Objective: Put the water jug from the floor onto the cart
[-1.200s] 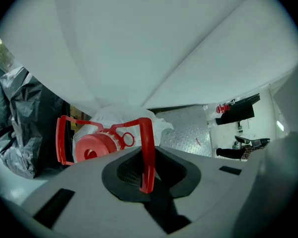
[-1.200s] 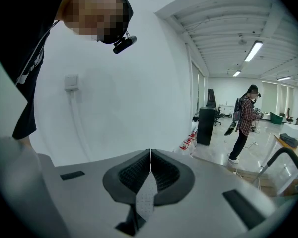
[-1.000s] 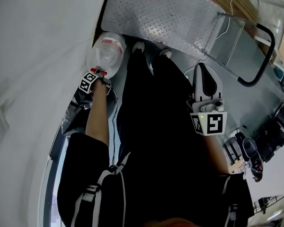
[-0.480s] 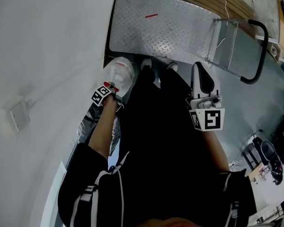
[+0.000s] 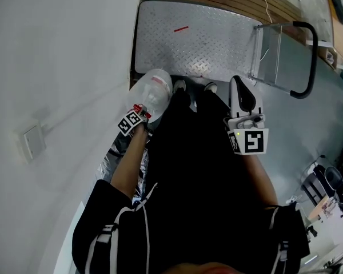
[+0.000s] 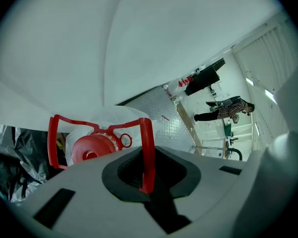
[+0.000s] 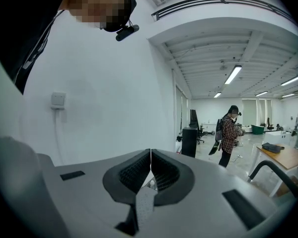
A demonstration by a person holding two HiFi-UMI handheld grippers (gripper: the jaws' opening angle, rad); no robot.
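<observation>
The water jug (image 5: 155, 92) is being held by its red handle (image 6: 147, 148), which is being clamped between the narrowly parted jaws of the left gripper (image 5: 143, 113). The jug is being kept cap-up beside the white wall (image 5: 63, 67), at the near left corner of the cart (image 5: 217, 39) with its metal deck, just beside the person's shoes (image 5: 180, 85). The right gripper (image 5: 242, 96) is being held over the person's legs, its jaws pressed together on nothing.

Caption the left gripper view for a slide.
Left tongs clamped on the red handle of the water jug, cart deck beyond.
</observation>
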